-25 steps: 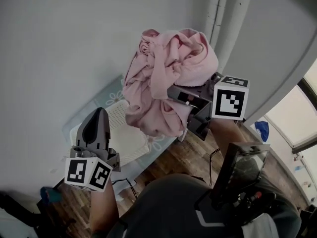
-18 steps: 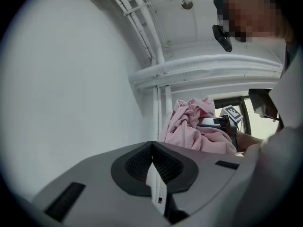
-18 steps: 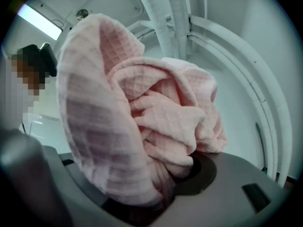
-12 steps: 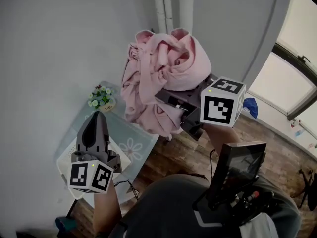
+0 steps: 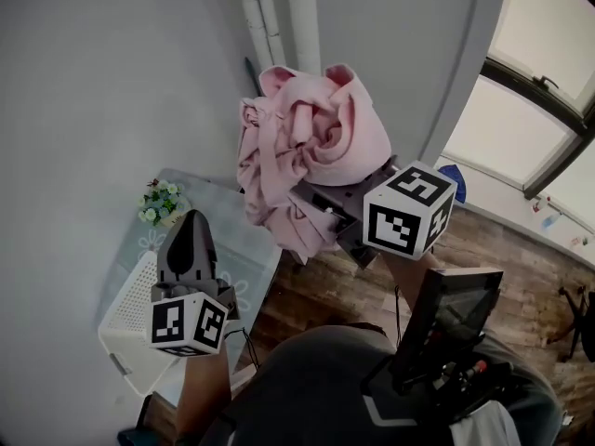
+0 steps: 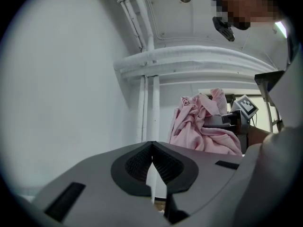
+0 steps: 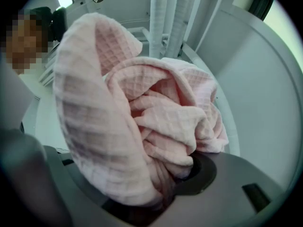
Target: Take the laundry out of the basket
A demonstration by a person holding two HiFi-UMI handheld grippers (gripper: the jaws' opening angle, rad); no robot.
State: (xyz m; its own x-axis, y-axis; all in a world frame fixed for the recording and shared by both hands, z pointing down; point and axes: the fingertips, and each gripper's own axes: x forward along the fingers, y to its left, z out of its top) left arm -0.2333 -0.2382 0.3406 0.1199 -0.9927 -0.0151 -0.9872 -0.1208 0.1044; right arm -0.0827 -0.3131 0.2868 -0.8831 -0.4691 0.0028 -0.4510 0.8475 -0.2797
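Observation:
A bundle of pink waffle-weave laundry [image 5: 311, 151] hangs in the air in front of the grey wall, clear of the basket. My right gripper [image 5: 314, 203] is shut on its lower folds, and in the right gripper view the cloth [image 7: 142, 122] spills over both jaws and hides the pads. The white perforated basket [image 5: 125, 316] stands on the table at lower left. My left gripper [image 5: 193, 226] hovers above the basket's near side, shut with nothing in it. Its pads [image 6: 163, 167] meet at the tips, and the pink bundle [image 6: 199, 126] shows beyond them.
A pale teal table [image 5: 244, 249] with a flower print carries the basket and a small flower pot [image 5: 160, 203]. White pipes [image 5: 279, 26] run up the wall behind the laundry. To the right are wooden floor [image 5: 511, 240] and a window [image 5: 530, 82]. A dark device [image 5: 444, 319] sits at the person's chest.
The view has swung right: basket and table have slid to the lower left, and the window has come in. The right gripper still holds the pink bundle; the left stays shut.

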